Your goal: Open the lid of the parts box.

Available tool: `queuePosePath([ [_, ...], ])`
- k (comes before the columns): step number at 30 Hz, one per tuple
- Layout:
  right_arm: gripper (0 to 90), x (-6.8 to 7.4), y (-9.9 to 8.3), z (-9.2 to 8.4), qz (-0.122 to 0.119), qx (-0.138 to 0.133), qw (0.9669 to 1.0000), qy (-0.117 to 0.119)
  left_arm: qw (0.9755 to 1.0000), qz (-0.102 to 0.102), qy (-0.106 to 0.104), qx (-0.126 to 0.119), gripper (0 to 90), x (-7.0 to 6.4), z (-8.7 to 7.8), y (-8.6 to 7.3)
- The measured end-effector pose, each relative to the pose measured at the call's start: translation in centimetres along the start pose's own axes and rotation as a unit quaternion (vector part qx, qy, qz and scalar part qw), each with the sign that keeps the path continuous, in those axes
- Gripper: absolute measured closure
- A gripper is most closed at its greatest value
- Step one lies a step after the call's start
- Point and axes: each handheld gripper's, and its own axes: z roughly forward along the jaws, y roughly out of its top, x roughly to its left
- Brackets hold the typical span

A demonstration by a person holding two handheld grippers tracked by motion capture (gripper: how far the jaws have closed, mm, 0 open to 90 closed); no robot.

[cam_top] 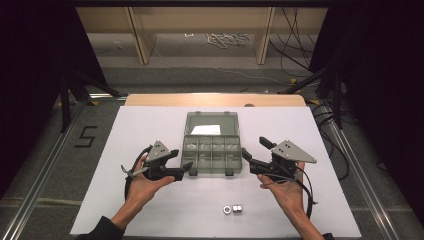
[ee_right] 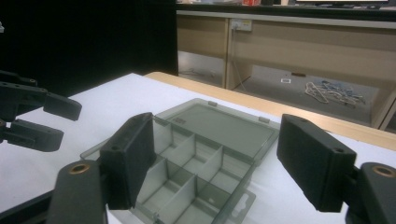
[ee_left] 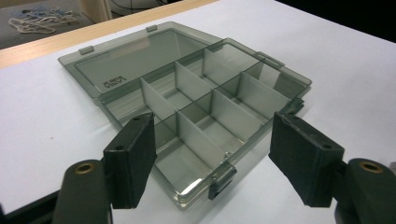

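From the high view we see the translucent grey plastic compartment box (cam_top: 211, 150) lying open in the middle of the white-covered desk (cam_top: 150, 120), its lid folded flat away from us with a white paper slip (cam_top: 205, 129) showing at it. The left tool (cam_top: 186, 168) sits just beside the box's near left corner and the right tool (cam_top: 248, 158) just beside its right edge, each in a hand, both released and holding nothing. Two small silver metal nuts (cam_top: 232, 209) lie together on the desk near its front edge, well apart from the box. Beyond the desk are a grey floor, wooden furniture legs and a tangle of pale cord (cam_top: 227, 39). In the left tool view (ee_left: 212, 156) we look between wide-apart jaws at the box's (ee_left: 187, 102) near corner and front latch; its divided compartments look bare here, though the high view hints at small pieces in the far row that we cannot make out. In the right tool view (ee_right: 215, 163) the jaws also stand apart over the box (ee_right: 196, 154), with the other tool's black jaws (ee_right: 44, 119) at the left and a wooden cabinet behind.
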Motion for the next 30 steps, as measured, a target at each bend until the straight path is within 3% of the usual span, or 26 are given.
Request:
queuePosePath([
  [15,25.9,-0.3,-2.0,-2.4,-0.005,-0.006,0.9999,-0.012,0.9995,0.020,-0.025,0.005,28.7,-1.8,-0.4,-0.4],
  [22,24.7,-0.3,-2.7,-3.0,-0.016,-0.010,0.9998,-0.007,0.9990,0.027,-0.034,0.009,27.8,-2.5,-0.3,-0.4],
  [30,24.2,-0.3,-3.5,-4.1,-0.011,-0.018,0.9998,0.002,0.9979,0.042,-0.046,0.016,27.6,-3.1,-0.2,-0.6],
])
